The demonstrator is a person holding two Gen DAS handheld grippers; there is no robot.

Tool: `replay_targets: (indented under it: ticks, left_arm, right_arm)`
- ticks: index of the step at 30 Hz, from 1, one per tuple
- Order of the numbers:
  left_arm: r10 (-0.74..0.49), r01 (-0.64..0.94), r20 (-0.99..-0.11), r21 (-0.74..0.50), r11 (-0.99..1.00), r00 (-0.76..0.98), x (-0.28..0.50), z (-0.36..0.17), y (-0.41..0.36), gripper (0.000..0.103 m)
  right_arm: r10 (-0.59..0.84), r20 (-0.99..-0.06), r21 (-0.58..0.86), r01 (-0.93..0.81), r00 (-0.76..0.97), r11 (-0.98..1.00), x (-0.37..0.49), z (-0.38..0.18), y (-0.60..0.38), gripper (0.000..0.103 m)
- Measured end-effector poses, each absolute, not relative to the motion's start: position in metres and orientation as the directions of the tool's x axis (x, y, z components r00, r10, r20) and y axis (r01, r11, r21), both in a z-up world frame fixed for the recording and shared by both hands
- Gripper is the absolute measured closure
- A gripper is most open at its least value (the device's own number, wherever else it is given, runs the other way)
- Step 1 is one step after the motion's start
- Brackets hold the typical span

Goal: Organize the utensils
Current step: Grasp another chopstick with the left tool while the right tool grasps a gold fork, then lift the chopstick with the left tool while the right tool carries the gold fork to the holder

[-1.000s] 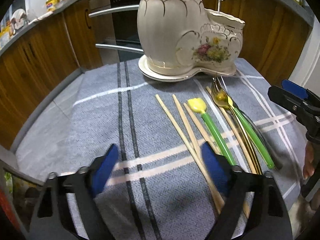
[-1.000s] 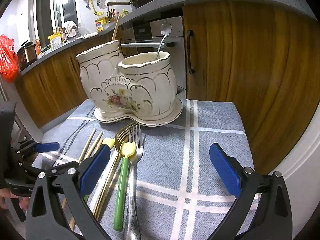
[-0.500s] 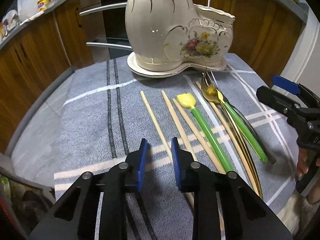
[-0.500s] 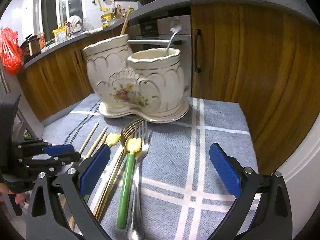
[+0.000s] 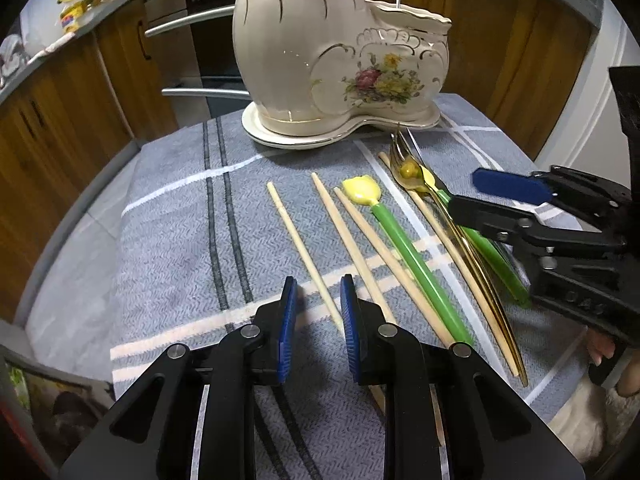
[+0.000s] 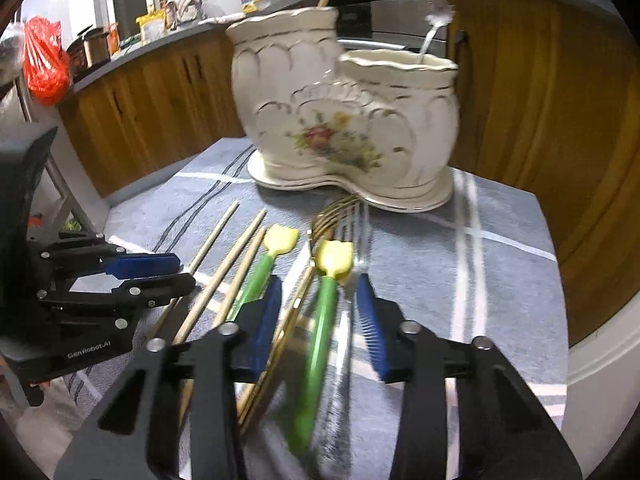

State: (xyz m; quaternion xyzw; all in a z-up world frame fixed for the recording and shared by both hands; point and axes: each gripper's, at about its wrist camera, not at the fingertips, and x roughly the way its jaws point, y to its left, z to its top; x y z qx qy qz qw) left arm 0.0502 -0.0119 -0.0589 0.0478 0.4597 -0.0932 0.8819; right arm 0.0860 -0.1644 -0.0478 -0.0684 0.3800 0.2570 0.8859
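My left gripper fingers are nearly closed around the leftmost chopstick, not yet pinching; my right gripper, half open, straddles the green-handled fork, the holder waiting at twelve o'clock

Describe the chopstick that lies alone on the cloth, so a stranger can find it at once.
Start at the cream ceramic holder with painted flowers, standing at the far end of the grey striped cloth. In front of it lies a row of utensils. The lone chopstick is the leftmost piece, plain pale wood, lying apart with bare cloth on both sides, while the others crowd together.
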Motion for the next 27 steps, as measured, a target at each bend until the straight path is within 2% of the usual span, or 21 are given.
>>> replay_targets:
  ticks: [2, 5, 8, 13, 17, 22, 27]
  left_arm:
    - [-0.128, 0.214, -0.821, -0.007, 0.977, 0.557, 0.049, -0.059, -0.010, 0.083]
    - [-0.140, 0.218, -0.819, -0.020, 0.976, 0.556, 0.049, -0.059, -0.007, 0.085]
    - [-0.138, 0.221, -0.819, -0.015, 0.975, 0.557, 0.049, -0.060, -0.008, 0.085]
    - [-0.133, 0.228, -0.815, -0.001, 0.974, 0.564, 0.050, -0.061, -0.010, 0.085]
    - [-0.133, 0.235, -0.814, 0.004, 0.972, 0.566, 0.050, -0.062, -0.010, 0.086]
    - [-0.133, 0.236, -0.812, 0.005, 0.972, 0.568, 0.050, -0.062, -0.010, 0.086]
    - [-0.130, 0.220, -0.812, -0.002, 0.975, 0.570, 0.051, -0.063, -0.006, 0.094]
  right_arm:
    - [0.398, -0.720, 0.080, -0.503, 0.568, 0.861, 0.089, -0.049, -0.160, 0.078]
    - [0.427, -0.720, 0.126, -0.502, 0.547, 0.856, 0.097, -0.049, -0.158, 0.079]
    - [0.379, -0.718, 0.064, -0.487, 0.584, 0.871, 0.103, -0.047, -0.150, 0.082]
    - [0.372, -0.739, 0.058, -0.496, 0.562, 0.866, 0.114, -0.051, -0.139, 0.086]
    - [0.338, -0.746, 0.011, -0.498, 0.574, 0.867, 0.116, -0.053, -0.131, 0.099]
    - [0.358, -0.734, 0.030, -0.499, 0.577, 0.866, 0.115, -0.051, -0.136, 0.099]
    - [0.401, -0.688, 0.063, -0.500, 0.605, 0.864, 0.105, -0.038, -0.146, 0.100]
